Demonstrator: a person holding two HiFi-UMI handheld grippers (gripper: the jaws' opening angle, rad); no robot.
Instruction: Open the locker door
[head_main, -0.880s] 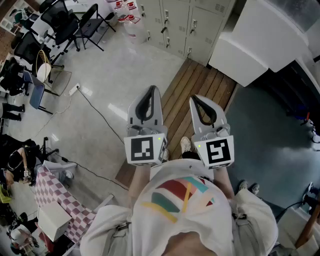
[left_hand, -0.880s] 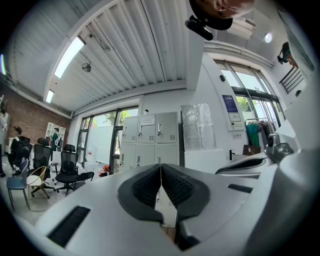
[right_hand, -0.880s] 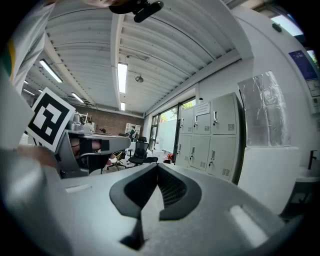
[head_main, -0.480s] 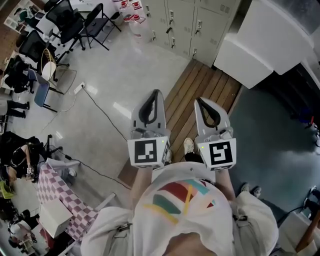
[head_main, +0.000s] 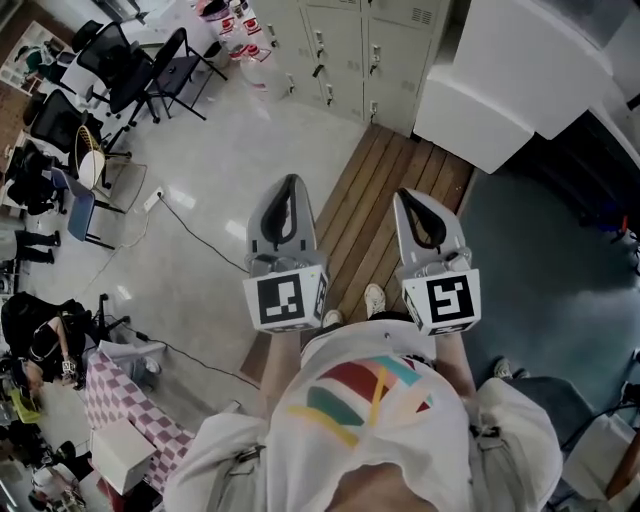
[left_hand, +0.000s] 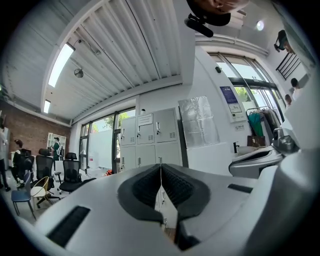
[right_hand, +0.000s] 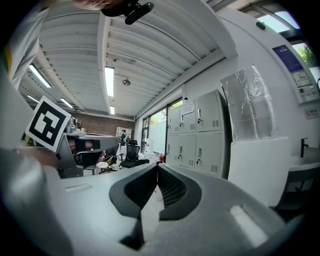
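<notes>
A bank of pale grey lockers (head_main: 345, 45) stands at the far end of the room, well ahead of both grippers; its doors (left_hand: 165, 126) (right_hand: 202, 122) all look closed. My left gripper (head_main: 291, 181) is held level at chest height, its jaws shut with nothing between them. My right gripper (head_main: 406, 196) sits beside it on the right, also shut and empty. Both point toward the lockers across several steps of floor. In each gripper view the black pads (left_hand: 161, 167) (right_hand: 157, 167) meet along a thin line.
A wooden plank strip (head_main: 385, 205) runs ahead to the lockers. A large white machine (head_main: 520, 75) stands at right. Office chairs (head_main: 125, 60) and a cable (head_main: 195, 225) lie at left; a checkered cloth (head_main: 125, 395) sits near left.
The view has shifted slightly, with the lockers lower in the frame. Both grippers have spread a little apart and stay shut.
</notes>
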